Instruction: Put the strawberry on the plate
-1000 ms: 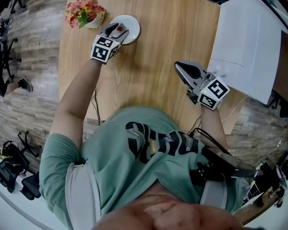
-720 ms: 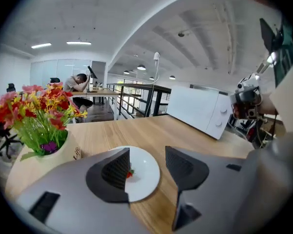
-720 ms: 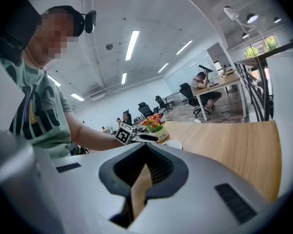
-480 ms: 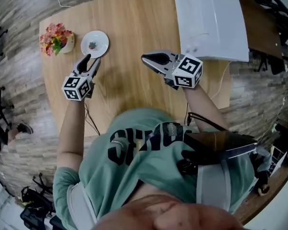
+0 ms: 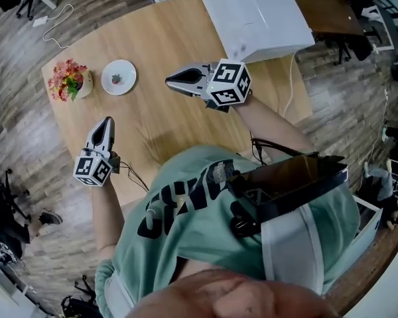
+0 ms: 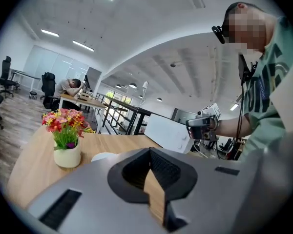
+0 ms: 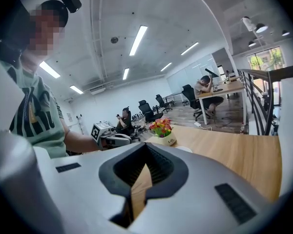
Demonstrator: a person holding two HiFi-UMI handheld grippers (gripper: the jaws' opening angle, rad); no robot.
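Strawberry (image 5: 117, 79) on the plate (image 5: 129, 71), both my grippers empty.
Only the head view shows the strawberry, at the upper left of the desk (image 5: 159, 114) beside the flower pot (image 5: 69, 79). In both gripper views the plate is a white sliver behind my jaws and the strawberry is hidden. My left gripper (image 5: 108, 120) has just closed on nothing. My right gripper (image 5: 168, 80) is closed too, with nothing in it.

The grey left gripper (image 5: 107, 122) has backed off the round white plate (image 5: 127, 70), and its empty jaws have just closed. The small red strawberry (image 5: 117, 79) now lies there alone.
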